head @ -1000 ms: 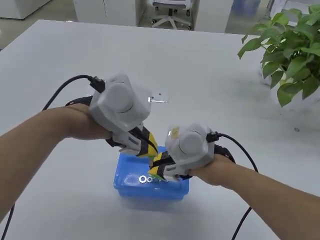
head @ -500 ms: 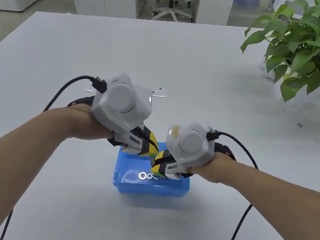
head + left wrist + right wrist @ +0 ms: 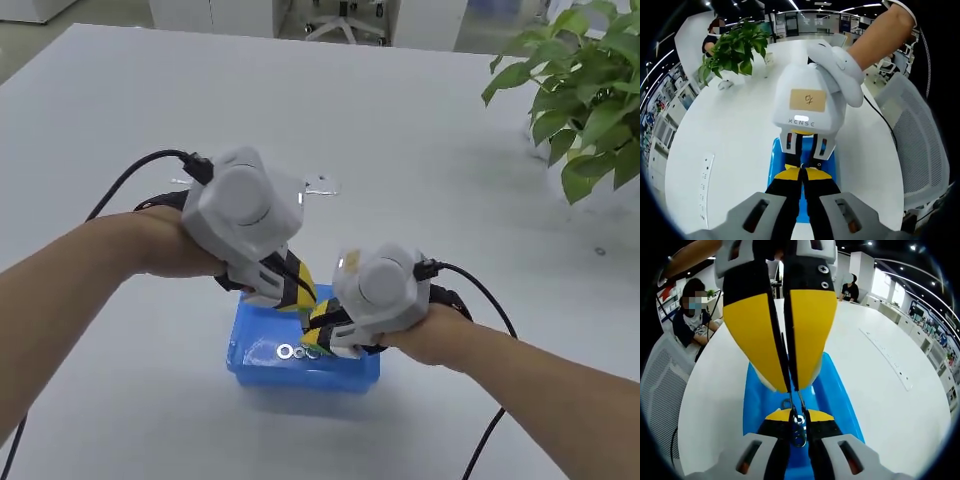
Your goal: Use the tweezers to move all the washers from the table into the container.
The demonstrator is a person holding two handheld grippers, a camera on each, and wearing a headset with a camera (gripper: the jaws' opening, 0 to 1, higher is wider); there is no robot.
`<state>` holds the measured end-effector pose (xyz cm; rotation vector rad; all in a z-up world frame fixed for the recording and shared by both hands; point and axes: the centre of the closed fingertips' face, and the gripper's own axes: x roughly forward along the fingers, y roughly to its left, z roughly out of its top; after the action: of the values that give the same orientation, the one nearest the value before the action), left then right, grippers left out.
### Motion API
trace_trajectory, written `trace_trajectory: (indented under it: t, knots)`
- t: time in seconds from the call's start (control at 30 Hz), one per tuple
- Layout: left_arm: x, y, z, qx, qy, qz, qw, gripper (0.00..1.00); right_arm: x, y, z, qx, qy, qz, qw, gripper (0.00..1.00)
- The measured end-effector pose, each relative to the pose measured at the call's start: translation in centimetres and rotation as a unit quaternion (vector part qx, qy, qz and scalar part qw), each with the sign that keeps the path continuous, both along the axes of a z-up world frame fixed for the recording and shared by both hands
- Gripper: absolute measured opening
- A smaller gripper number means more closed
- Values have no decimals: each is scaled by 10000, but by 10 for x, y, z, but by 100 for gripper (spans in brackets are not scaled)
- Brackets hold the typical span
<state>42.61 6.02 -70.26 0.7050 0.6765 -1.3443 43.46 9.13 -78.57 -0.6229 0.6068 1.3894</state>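
A blue container [image 3: 252, 365] sits on the white table with a few washers [image 3: 297, 351] in it. Both grippers meet just above it, tip to tip. My left gripper [image 3: 296, 289] comes in from the upper left, its yellow-and-black jaws pressed together [image 3: 801, 173]. My right gripper [image 3: 318, 335] comes in from the right. In the right gripper view its jaws [image 3: 798, 432] are shut on thin metal tweezers [image 3: 791, 399], which run up between the left gripper's big yellow jaws [image 3: 787, 330]. The blue container [image 3: 755, 405] lies beneath both. The tweezers' tips are hidden.
Small shiny metal pieces [image 3: 320, 186] lie on the table beyond the grippers. A potted plant [image 3: 590, 90] stands at the far right. Black cables trail from both grippers. A white power strip [image 3: 887, 357] lies on the table, and people sit at the far edge.
The head camera has shifted slightly. Both grippers stay joined over the container, with hardly any movement.
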Motion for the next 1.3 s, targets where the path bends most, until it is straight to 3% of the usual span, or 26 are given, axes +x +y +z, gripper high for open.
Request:
trace_trajectory:
  t: [0.6, 1.3]
  knots:
    - [-10, 12, 15, 52, -72, 43, 10000, 5, -11, -1, 18, 130, -40, 3, 9999, 8]
    - [-29, 25, 27, 304, -275, -119, 9991, 5, -29, -9, 44, 98, -466, 280, 9985, 5]
